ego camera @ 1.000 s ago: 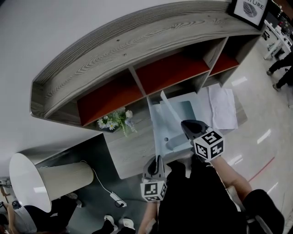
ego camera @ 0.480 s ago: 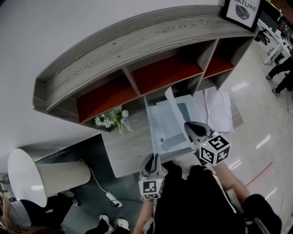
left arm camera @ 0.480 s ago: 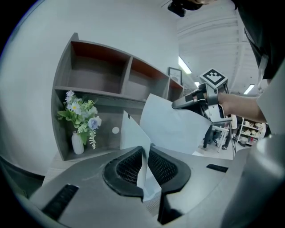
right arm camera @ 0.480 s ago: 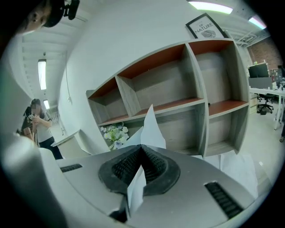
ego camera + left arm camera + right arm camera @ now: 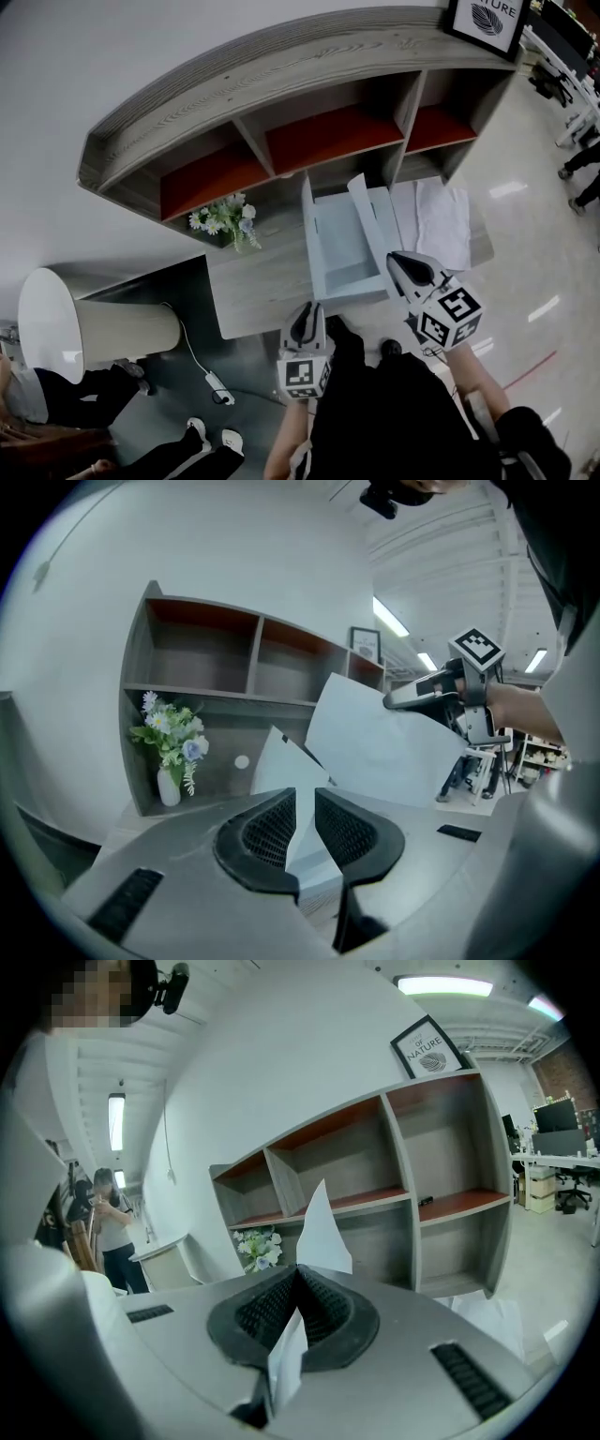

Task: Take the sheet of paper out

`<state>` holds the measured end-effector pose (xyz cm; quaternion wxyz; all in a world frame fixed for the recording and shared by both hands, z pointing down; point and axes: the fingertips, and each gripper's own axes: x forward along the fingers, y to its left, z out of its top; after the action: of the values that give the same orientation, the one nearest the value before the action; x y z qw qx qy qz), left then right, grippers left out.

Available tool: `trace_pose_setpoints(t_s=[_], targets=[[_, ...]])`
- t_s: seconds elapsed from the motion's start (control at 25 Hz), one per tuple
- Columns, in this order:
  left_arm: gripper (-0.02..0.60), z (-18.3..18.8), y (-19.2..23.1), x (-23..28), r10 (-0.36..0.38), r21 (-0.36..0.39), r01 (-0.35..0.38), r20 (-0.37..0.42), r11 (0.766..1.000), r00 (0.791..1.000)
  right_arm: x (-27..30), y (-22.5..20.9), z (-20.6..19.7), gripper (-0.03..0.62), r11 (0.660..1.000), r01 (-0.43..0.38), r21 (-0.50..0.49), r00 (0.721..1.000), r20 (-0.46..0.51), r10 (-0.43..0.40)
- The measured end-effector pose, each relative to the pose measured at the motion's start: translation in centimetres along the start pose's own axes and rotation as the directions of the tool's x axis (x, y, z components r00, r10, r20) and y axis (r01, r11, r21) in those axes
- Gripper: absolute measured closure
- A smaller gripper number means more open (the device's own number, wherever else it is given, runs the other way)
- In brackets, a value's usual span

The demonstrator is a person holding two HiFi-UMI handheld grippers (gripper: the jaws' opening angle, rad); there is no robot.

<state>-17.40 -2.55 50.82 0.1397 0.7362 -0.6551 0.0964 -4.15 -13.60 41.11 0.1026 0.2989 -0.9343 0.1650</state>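
Gray wooden shelving (image 5: 281, 84) with red-lined cubbies backs a narrow table (image 5: 258, 291), and a framed print (image 5: 487, 19) stands on top of it. A small vase of flowers (image 5: 225, 217) sits on the table at the left. A white cloth-like sheet (image 5: 441, 225) lies flat at the table's right end, and a lampshade (image 5: 84, 333) shows low at the left.

A pale blue folder (image 5: 342, 248) lies open on the table, its left flap raised. The sheet of paper (image 5: 368, 217) is lifted above the folder's right side and stands tilted, nearly on edge. The right tool (image 5: 398, 261) has its jaws closed tight on the near lower edge of the sheet, which rises past the jaw tips.

The left tool (image 5: 305, 319) is at the near table edge by the folder's lower left corner. Its jaws are opening, a narrow gap between them, with the folder's pale edge in that gap.
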Motion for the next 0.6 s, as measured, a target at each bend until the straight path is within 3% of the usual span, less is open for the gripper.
trace_pose_setpoints(t_s=[0.24,0.6], targets=[[0.522,0.7,-3.0,-2.0,0.06,-0.017,-0.059,0.027,0.998,0.998,-4.8,0.0,0.3,0.58,0.999,-0.046,-0.029,0.998,0.04,0.047],[0.54,2.4,-7.8,-5.0,0.092,-0.056,-0.087,0.085,0.995,0.992,-11.8,0.3,0.3,0.582,0.993,-0.097,-0.064,0.99,0.093,0.102]])
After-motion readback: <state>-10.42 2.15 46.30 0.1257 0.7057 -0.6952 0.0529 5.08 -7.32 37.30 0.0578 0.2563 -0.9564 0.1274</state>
